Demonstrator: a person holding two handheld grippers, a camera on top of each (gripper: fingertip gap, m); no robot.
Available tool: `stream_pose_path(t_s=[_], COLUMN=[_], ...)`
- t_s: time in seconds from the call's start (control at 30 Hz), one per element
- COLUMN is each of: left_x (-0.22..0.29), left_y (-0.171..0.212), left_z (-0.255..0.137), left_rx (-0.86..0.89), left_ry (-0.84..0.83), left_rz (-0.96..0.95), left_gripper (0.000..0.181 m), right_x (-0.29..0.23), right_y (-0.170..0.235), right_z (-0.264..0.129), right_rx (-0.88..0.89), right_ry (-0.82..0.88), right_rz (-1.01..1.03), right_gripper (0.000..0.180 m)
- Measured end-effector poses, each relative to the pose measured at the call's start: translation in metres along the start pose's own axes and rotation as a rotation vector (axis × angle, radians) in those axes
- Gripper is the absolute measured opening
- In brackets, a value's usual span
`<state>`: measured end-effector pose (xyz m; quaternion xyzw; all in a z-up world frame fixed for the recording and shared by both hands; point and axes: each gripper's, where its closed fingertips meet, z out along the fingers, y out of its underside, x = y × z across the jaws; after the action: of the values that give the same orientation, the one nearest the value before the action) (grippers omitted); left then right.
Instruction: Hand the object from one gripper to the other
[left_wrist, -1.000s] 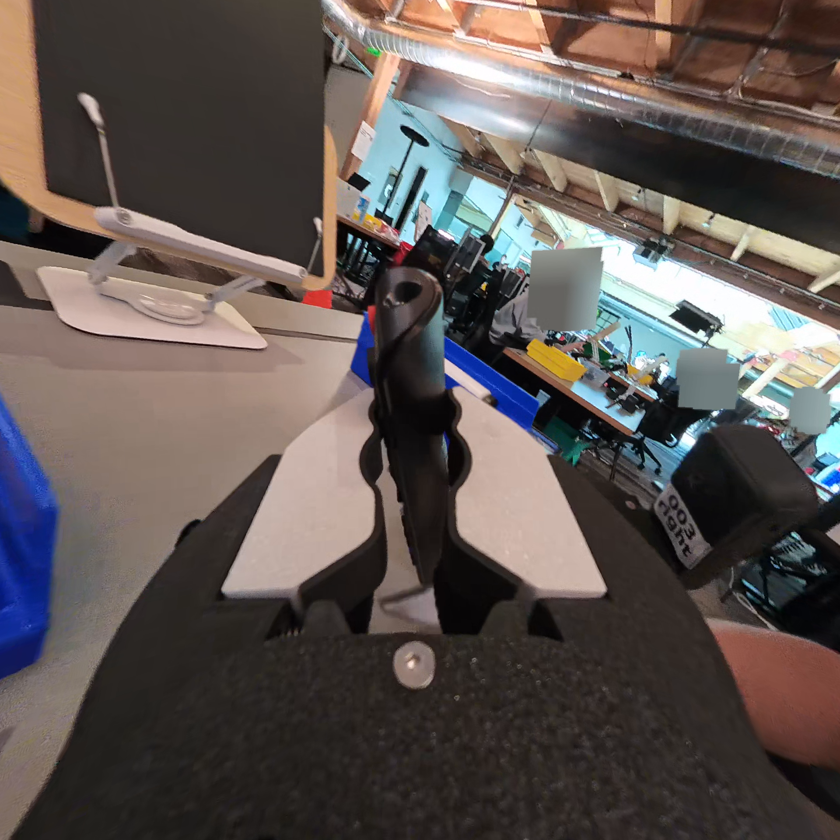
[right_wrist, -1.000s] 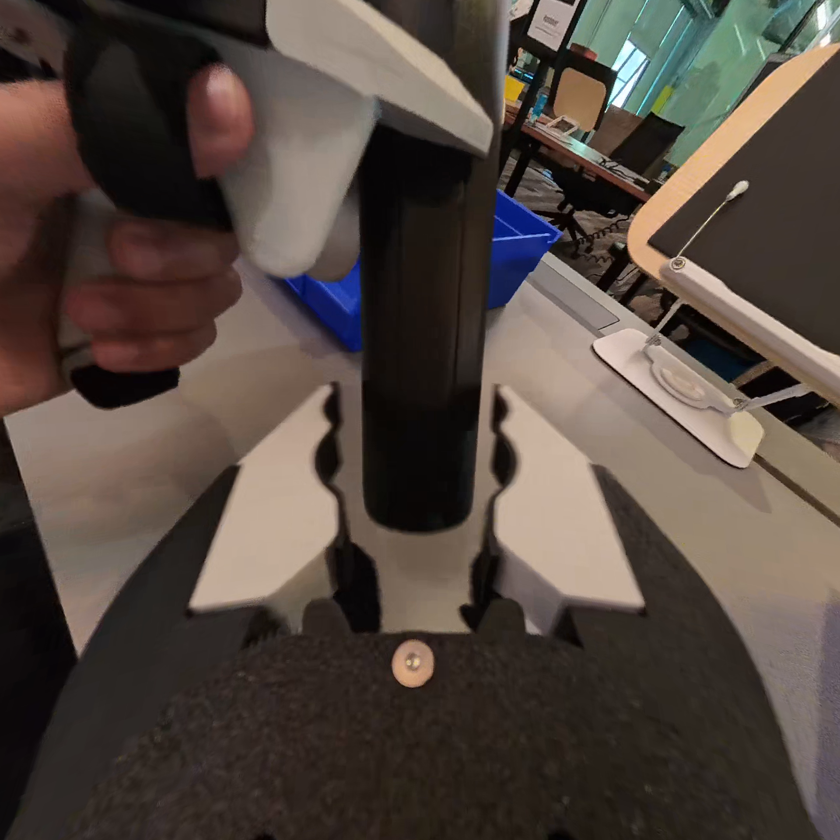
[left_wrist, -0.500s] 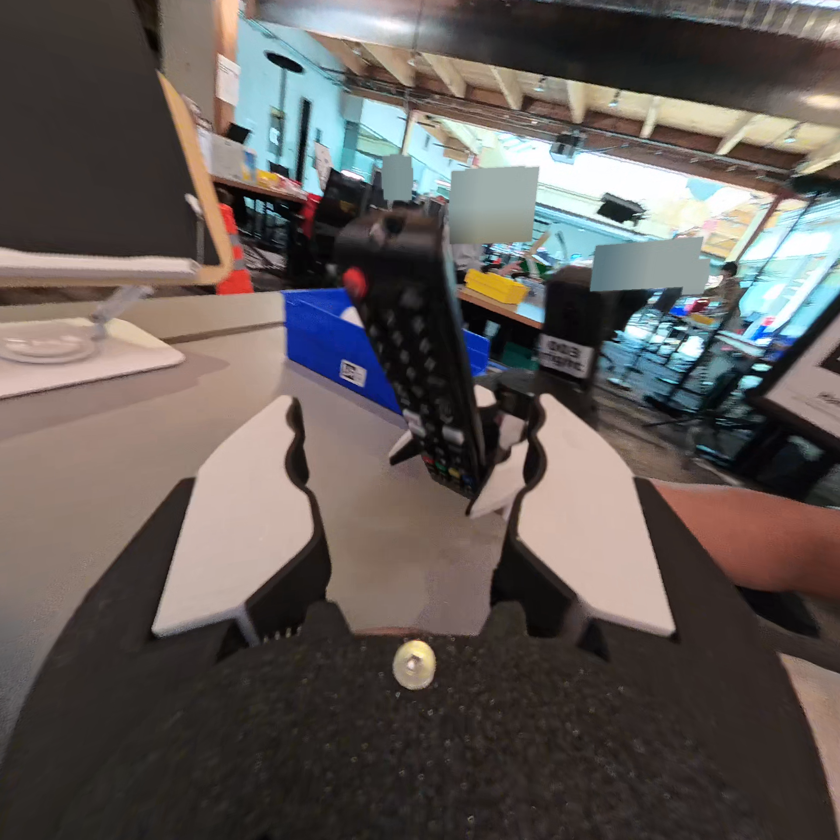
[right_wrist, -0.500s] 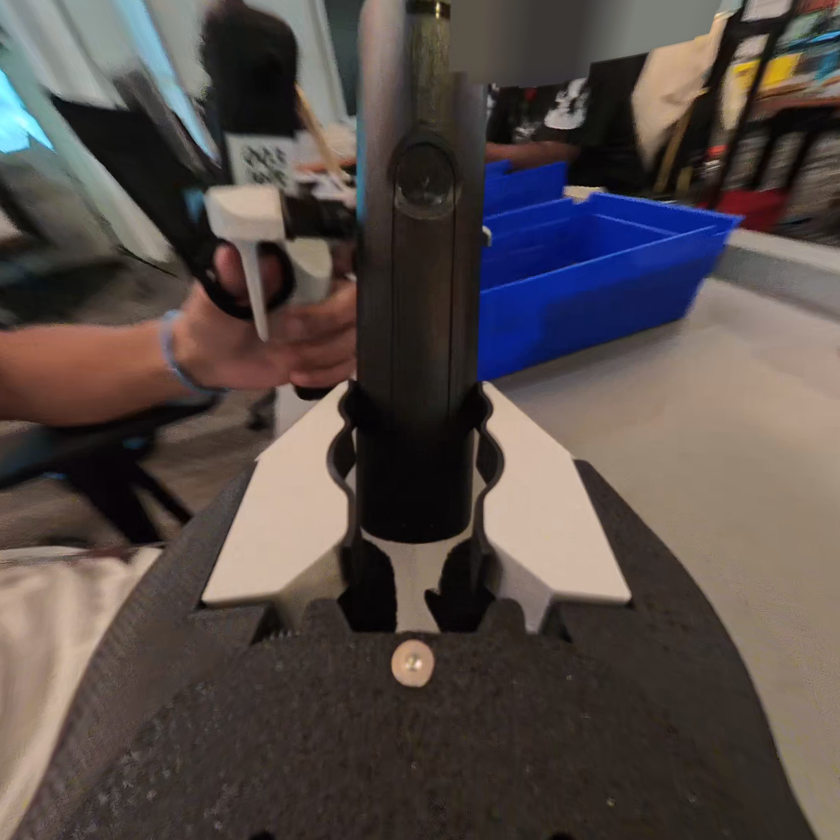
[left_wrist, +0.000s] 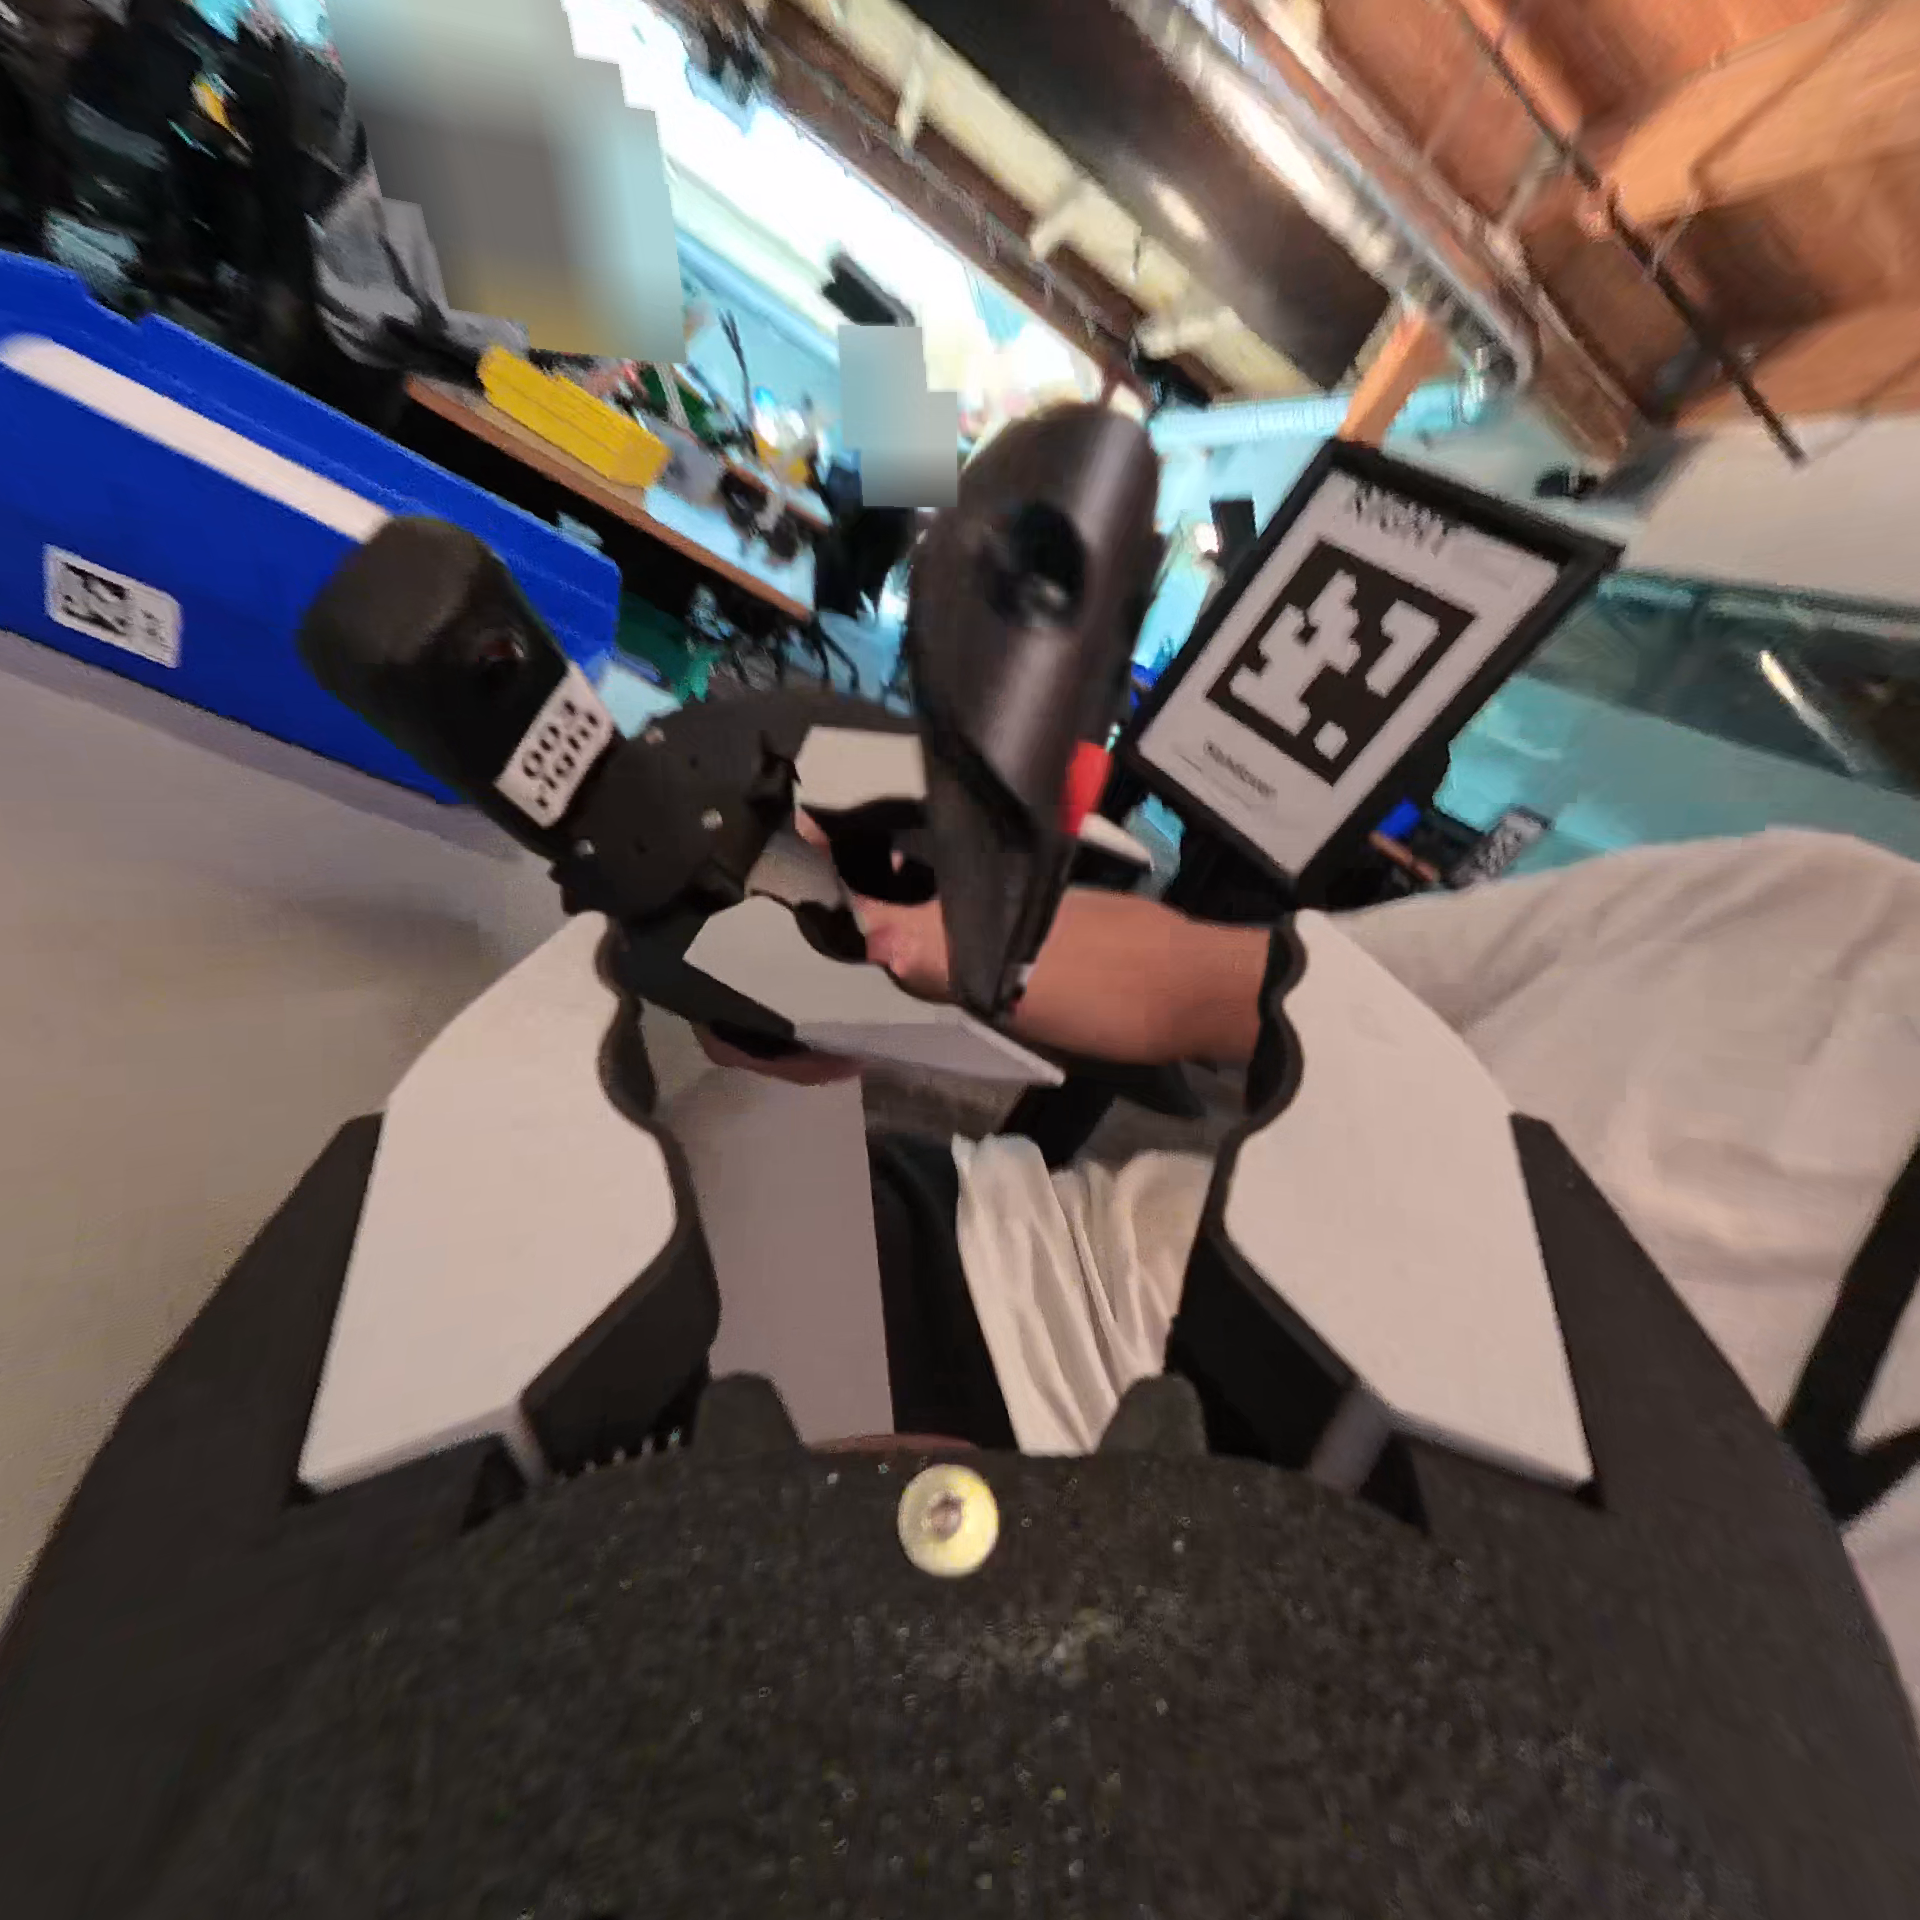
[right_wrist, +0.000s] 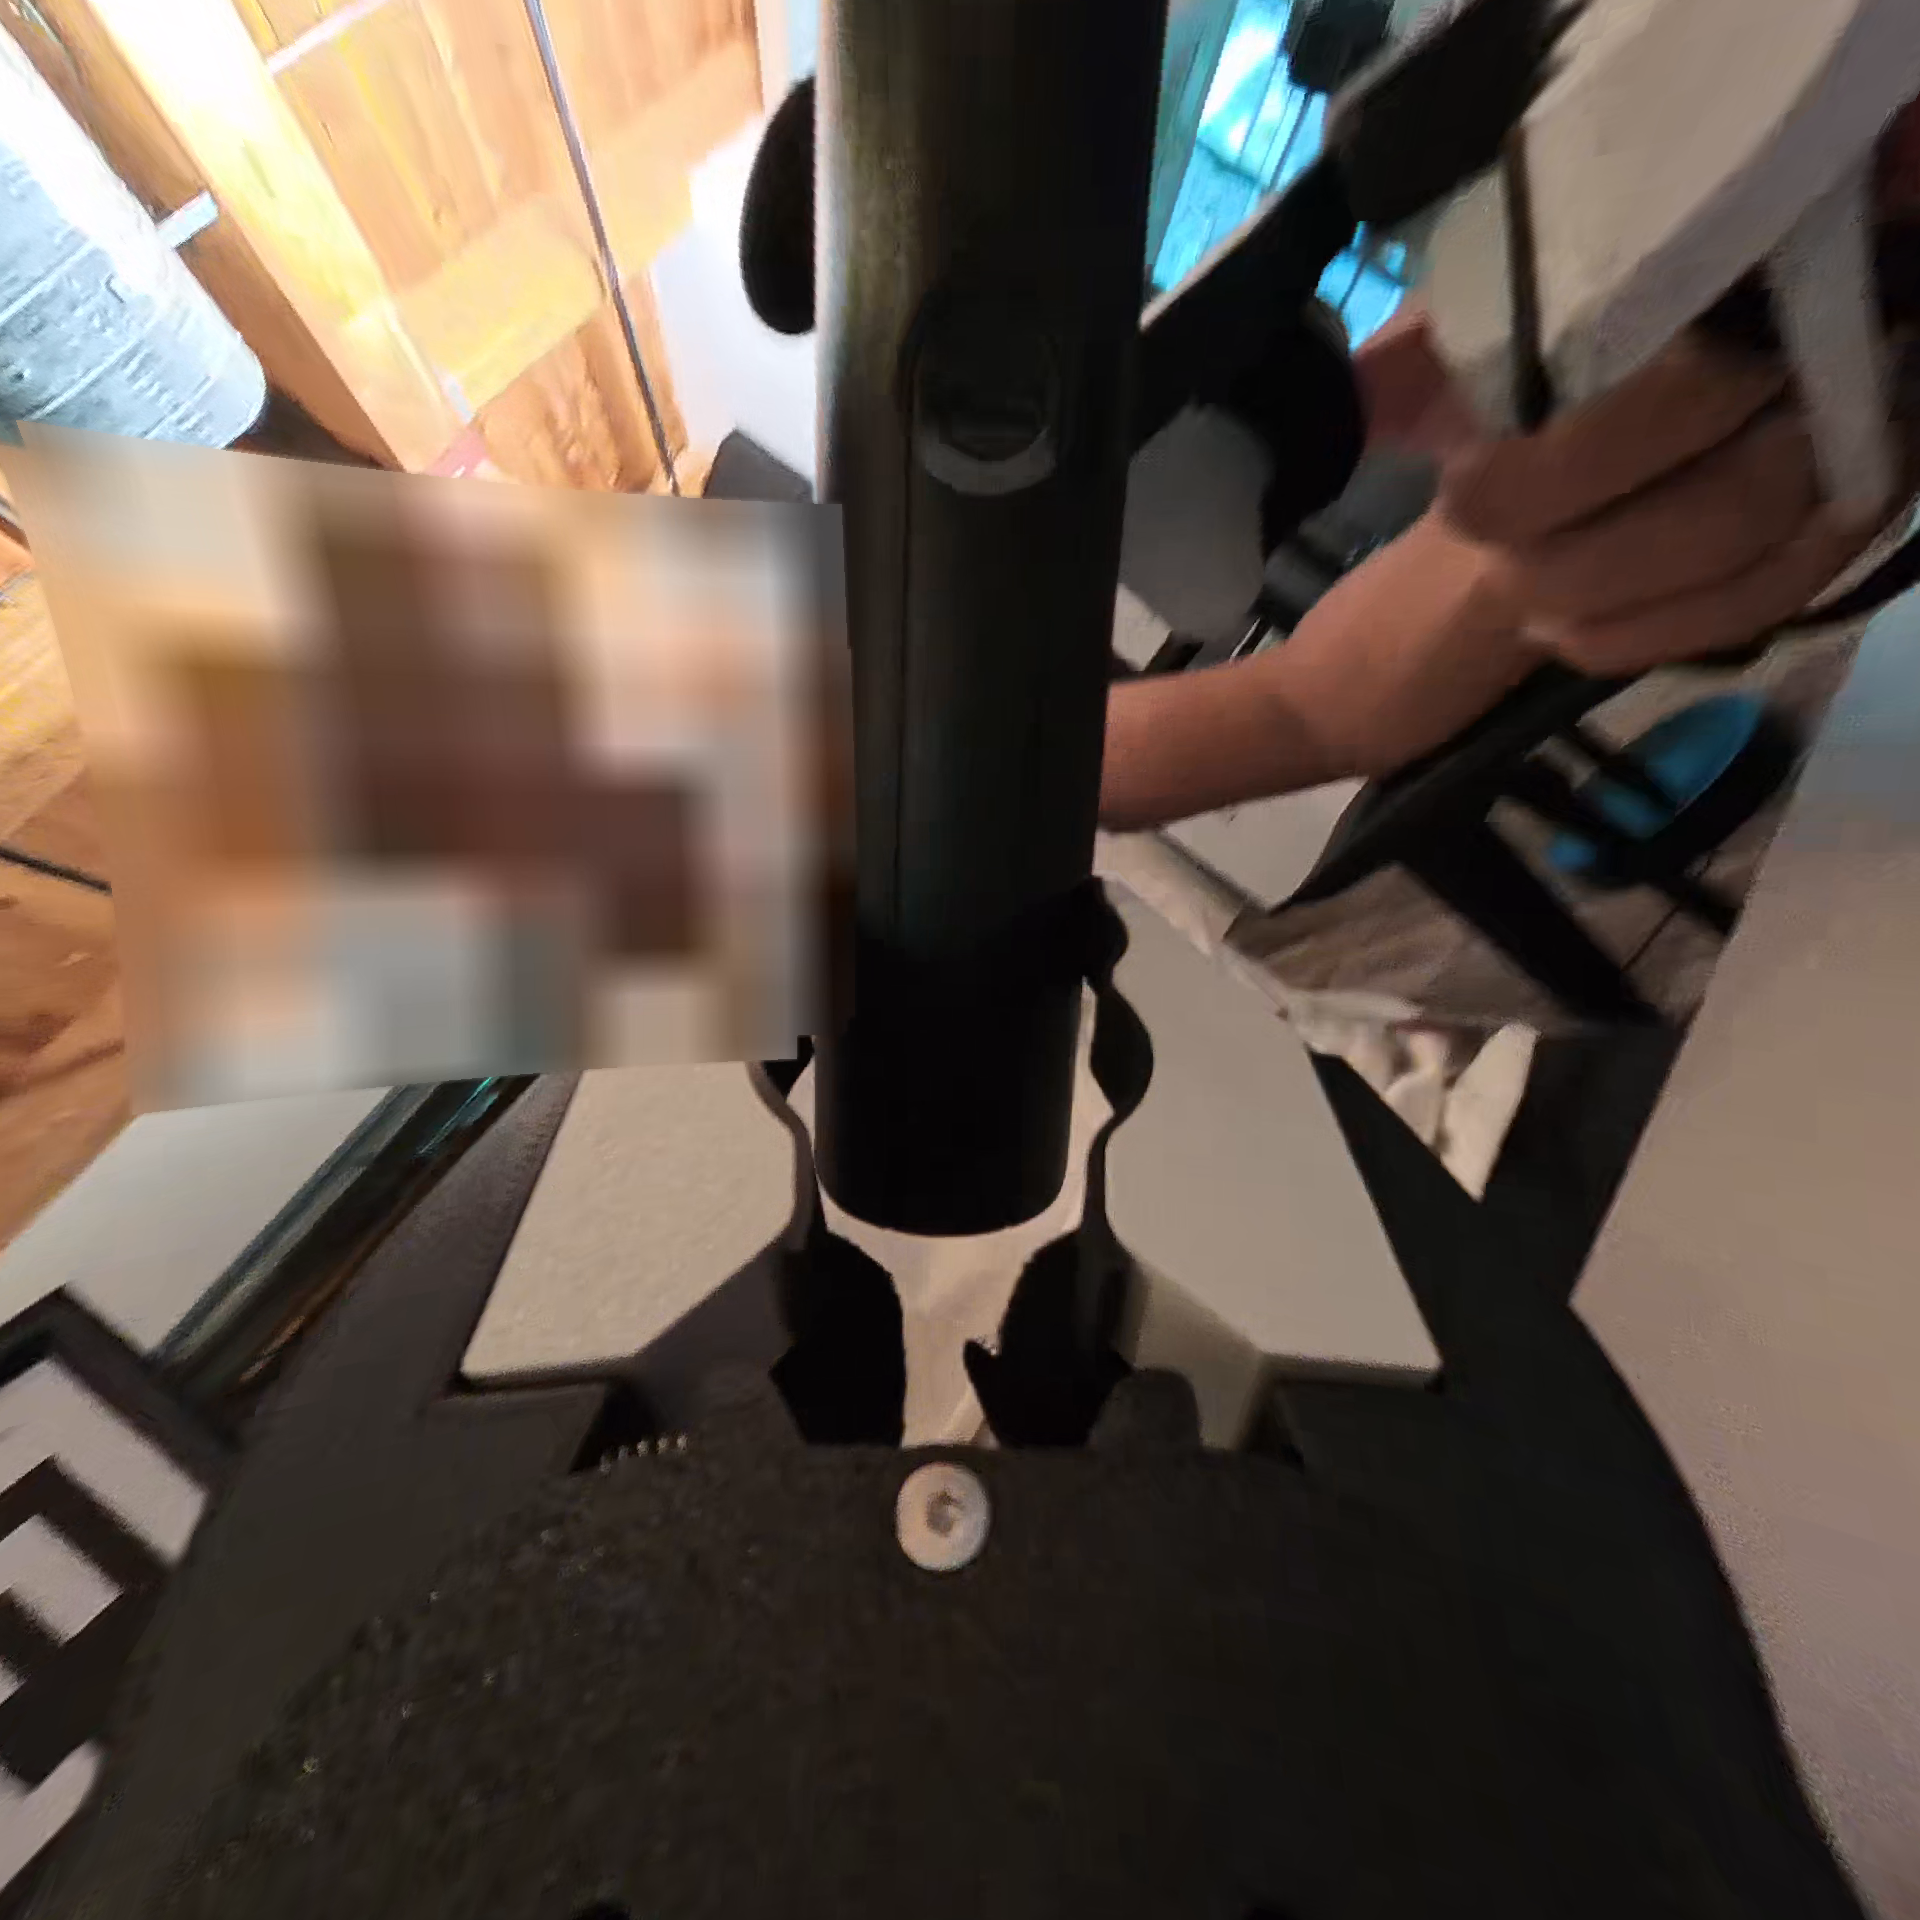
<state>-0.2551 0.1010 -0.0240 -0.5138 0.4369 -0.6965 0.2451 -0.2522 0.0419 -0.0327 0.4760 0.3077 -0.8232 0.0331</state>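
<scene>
The object is a black remote control (right_wrist: 966, 644) with a red button. My right gripper (right_wrist: 951, 1039) is shut on its lower end, both pads pressed against its sides, and it stands up along the fingers. In the left wrist view the remote (left_wrist: 1023, 665) shows farther off, clamped in the right gripper (left_wrist: 935, 904). My left gripper (left_wrist: 940, 940) is wide open with nothing between its white fingers (left_wrist: 520, 1195). It is drawn back from the remote. A hand (right_wrist: 1621, 520) holding the left gripper shows at the upper right of the right wrist view.
A blue bin (left_wrist: 208, 540) stands on the grey table (left_wrist: 156, 935) at the left. A black-framed marker board (left_wrist: 1340, 665) stands behind the remote. A person's forearm (left_wrist: 1143, 987) and white shirt (left_wrist: 1662, 1039) fill the right side. The grippers' ends are close to 7 cm from one another.
My left gripper opened, let go of the remote and drew back. My right gripper closed on the remote's lower end and now holds it alone. Both views have swung round.
</scene>
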Motion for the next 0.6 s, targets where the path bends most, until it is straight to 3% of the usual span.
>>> stream_pose_path(t_s=[0.1, 0.2, 0.27, 0.33, 0.4, 0.53, 0.6], left_x=[0.020, 0.027, 0.029, 0.022, 0.010, 0.006, 0.003], left_y=[0.022, 0.028, 0.040, 0.057, 0.066, 0.069, 0.066], left_z=[-0.002, 0.001, 0.001, 0.000, 0.000, 0.004, 0.006], left_rx=[-0.146, -0.202, -0.282, -0.392, -0.440, -0.443, -0.420], left_ry=[0.086, 0.091, 0.102, 0.073, 0.016, 0.016, -0.003], left_rz=[0.038, 0.097, 0.109, 0.146, 0.173, 0.151, 0.127], left_gripper=[0.114, 0.105, 0.084, 0.041, 0.024, 0.024, 0.048], right_x=[0.002, 0.010, 0.013, 0.013, 0.017, 0.017, 0.015], right_y=[0.024, 0.039, 0.040, 0.040, 0.048, 0.052, 0.054], right_z=[0.003, -0.003, -0.010, -0.015, -0.017, -0.021, -0.022], right_rx=[-0.122, -0.182, -0.168, -0.162, -0.190, -0.199, -0.204], right_ry=[-0.005, 0.027, 0.040, 0.045, 0.075, 0.084, 0.071], right_rz=[0.077, 0.152, 0.181, 0.201, 0.240, 0.252, 0.261], right_gripper=[0.051, 0.051, 0.051, 0.051, 0.050, 0.050, 0.050])
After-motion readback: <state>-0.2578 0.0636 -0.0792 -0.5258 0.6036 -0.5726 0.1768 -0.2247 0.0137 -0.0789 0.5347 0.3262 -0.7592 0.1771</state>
